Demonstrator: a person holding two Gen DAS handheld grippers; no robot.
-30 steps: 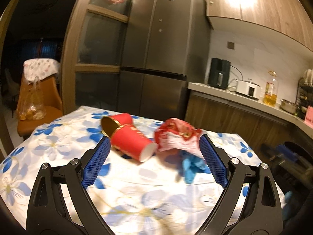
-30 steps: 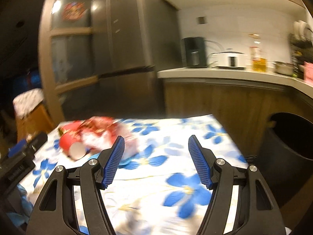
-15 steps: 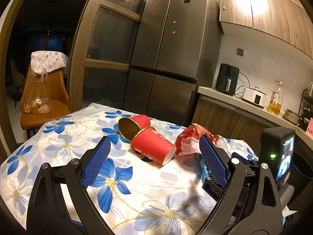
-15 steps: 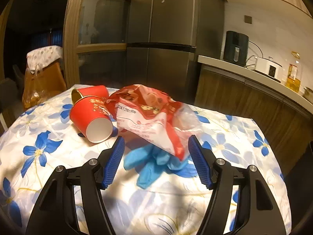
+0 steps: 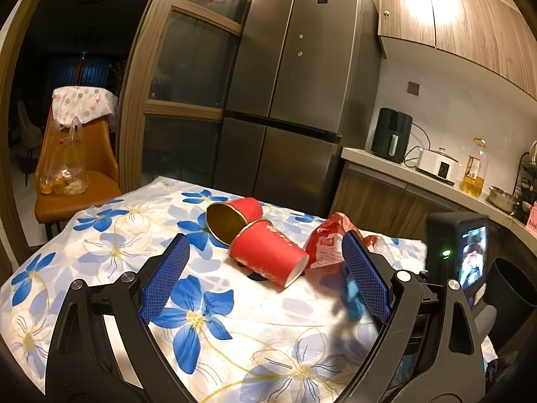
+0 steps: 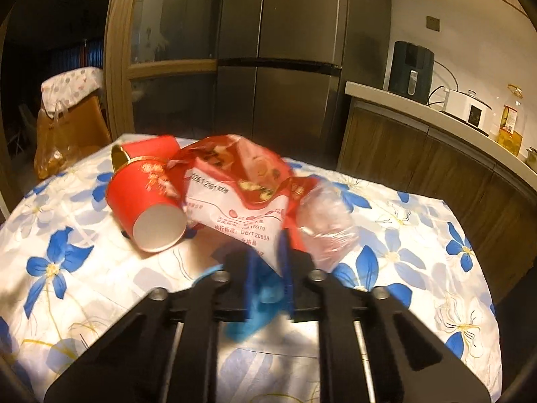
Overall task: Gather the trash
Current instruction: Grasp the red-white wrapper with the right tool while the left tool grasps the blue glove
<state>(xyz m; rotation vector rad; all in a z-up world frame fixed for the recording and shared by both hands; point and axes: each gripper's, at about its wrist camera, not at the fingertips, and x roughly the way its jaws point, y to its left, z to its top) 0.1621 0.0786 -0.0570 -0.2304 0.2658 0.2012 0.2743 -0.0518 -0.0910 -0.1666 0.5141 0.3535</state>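
- The right claw (image 6: 268,278) is nearest in its own view, its jaws closing to a narrow gap with the crumpled blue glove (image 6: 258,305) pinched between the blue pads. The pinch sits low at the near edge of the pile, probably because the glove is the nearest and softest piece to pull free.
- The left claw (image 5: 265,282) hangs wide and empty above the flowered cloth of the counter (image 5: 100,252), pointed at the pile. It looks held back so as not to crowd the right claw's work.
- In the left view the glove shows only as a blue blur just inside the right pad, and the right claw's dark body with its small lit screen stands at the right edge.
- Just beyond the glove lies the red snack wrapper (image 6: 241,194), crumpled, its printed white panel facing near. Its lower corner hangs over the glove, so lifting the glove may drag it along.
- A clear plastic wrap (image 6: 325,225) lies against the wrapper's right side.
- Left of the wrapper a red paper cup (image 6: 144,201) lies on its side, base toward the claw, touching the wrapper.
- Behind it a second cup (image 5: 235,218) lies tipped, gold inside showing, touching the first.
- Off the counter's right side stands a dark bin (image 5: 513,285), likely where the trash goes.
- Farthest are the refrigerator and the kitchen worktop.
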